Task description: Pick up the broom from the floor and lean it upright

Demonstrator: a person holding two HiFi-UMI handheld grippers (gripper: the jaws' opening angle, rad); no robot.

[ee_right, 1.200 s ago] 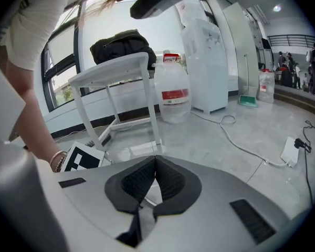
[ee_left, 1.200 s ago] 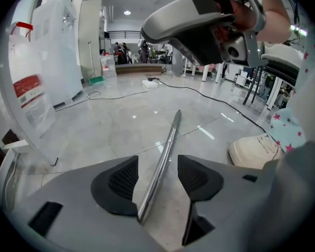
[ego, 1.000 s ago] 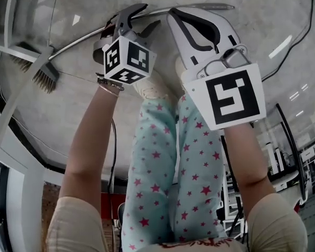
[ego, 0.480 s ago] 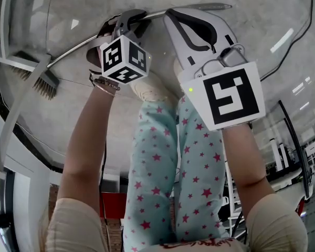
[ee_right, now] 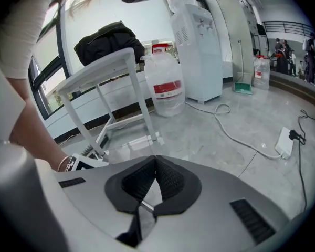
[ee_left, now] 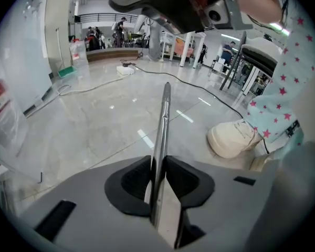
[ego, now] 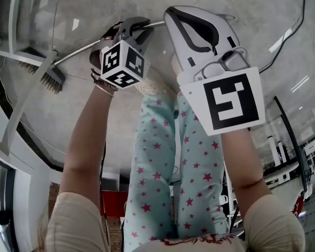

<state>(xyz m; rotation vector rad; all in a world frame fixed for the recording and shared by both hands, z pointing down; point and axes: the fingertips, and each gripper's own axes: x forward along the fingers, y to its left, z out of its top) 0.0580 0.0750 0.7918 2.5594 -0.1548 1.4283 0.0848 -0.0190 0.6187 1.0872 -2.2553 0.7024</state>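
Note:
The broom lies low over the grey floor, its brush head [ego: 48,76] at the left and its metal handle [ego: 79,50] running right. My left gripper [ego: 134,25] has just been closing, and its pads now press on the handle [ee_left: 164,114], which sticks out ahead between them. The right gripper [ego: 170,12] sits further along the handle. Its pad tips [ee_right: 155,159] meet, and a short piece of the handle [ee_right: 142,206] shows in the hollow behind them. The handle's far end pokes out past the right gripper.
A white table frame [ee_right: 113,70] with a black bag [ee_right: 107,38] on it stands beside the brush. A water jug [ee_right: 165,88], a dispenser [ee_right: 199,46] and floor cables [ee_right: 236,138] lie beyond. The person's shoe [ee_left: 233,138] is right of the handle.
The left jaws have closed from wide apart onto the handle. Both grippers have come up toward the camera with the handle, and the left one has rolled a little.

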